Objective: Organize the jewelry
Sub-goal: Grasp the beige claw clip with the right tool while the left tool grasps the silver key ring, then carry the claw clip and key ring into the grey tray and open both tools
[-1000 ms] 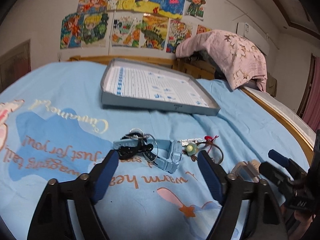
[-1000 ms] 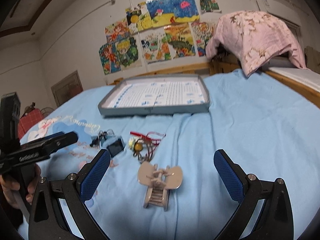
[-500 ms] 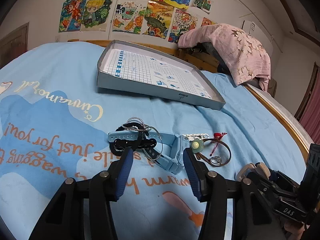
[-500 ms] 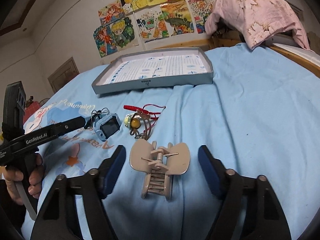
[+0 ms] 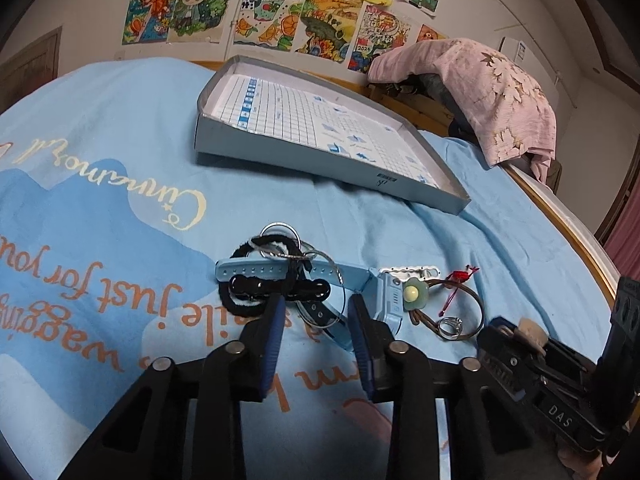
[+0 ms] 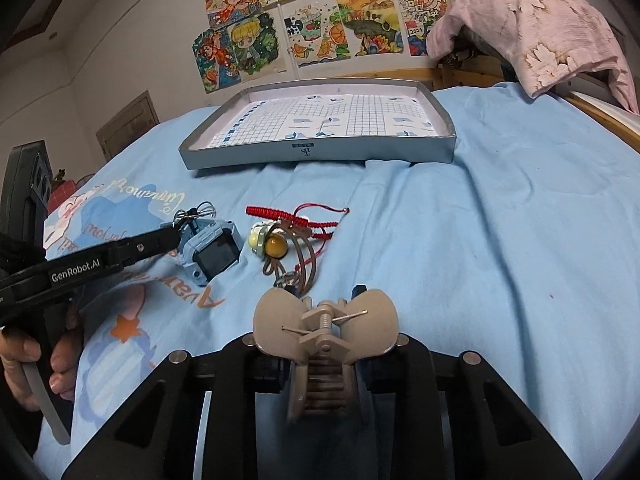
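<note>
Bedsheet [image 6: 500,240] showing pale blue, printed with darker blue patches and orange and cream lettering at lower left of frame. Tray [image 6: 320,156] showing grey walls, its white floor carrying a blue grid with small blue squares. Watch [image 5: 384,300] showing light blue, dark screen. Hair clip [image 6: 326,336] showing plain beige. Cord bracelet [image 6: 288,216] showing bright red. Cloth [image 6: 540,20] at upper right showing pink with pale flower shapes. Wall drawings [image 6: 304,28] showing mixed orange, green, yellow, blue.
</note>
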Motion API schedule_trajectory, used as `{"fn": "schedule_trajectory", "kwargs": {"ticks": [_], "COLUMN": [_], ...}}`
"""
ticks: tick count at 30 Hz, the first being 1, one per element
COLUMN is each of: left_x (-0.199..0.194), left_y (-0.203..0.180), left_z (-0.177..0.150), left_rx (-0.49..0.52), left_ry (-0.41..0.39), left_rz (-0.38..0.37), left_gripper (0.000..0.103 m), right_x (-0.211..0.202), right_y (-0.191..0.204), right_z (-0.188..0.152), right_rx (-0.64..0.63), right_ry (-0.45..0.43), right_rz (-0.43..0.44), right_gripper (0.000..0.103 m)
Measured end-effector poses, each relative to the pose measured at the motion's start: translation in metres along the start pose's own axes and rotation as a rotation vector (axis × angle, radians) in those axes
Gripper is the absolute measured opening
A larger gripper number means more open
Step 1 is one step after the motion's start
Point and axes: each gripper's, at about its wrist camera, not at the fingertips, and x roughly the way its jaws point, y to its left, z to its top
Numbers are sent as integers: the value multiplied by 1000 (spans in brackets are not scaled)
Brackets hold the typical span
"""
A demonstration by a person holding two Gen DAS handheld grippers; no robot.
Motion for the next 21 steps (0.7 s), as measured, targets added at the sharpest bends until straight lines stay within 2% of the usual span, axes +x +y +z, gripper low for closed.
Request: {"fn": "schedule_trajectory", "kwargs": {"ticks": [3, 8, 16, 21], "left_x": [-1, -2, -19, -37], "left_y": [1, -1, 11, 4], "left_z": [-2, -7, -11, -10], "left_rx": [4, 14, -41, 1], "left_ry": [-6, -20, -88, -130], "left_rz": [-7, -14, -32, -61], "left_gripper": [23, 7, 3, 3], "right_x": [8, 16, 13, 9], "right_y": [5, 17, 11, 12], "right_z": [6, 11, 5, 3], "right_rx": [-17, -48, -24, -33], "right_ry": [-1, -10, -29, -47], "right_rz": [10, 31, 77, 91], "right_gripper": [23, 23, 23, 23]}}
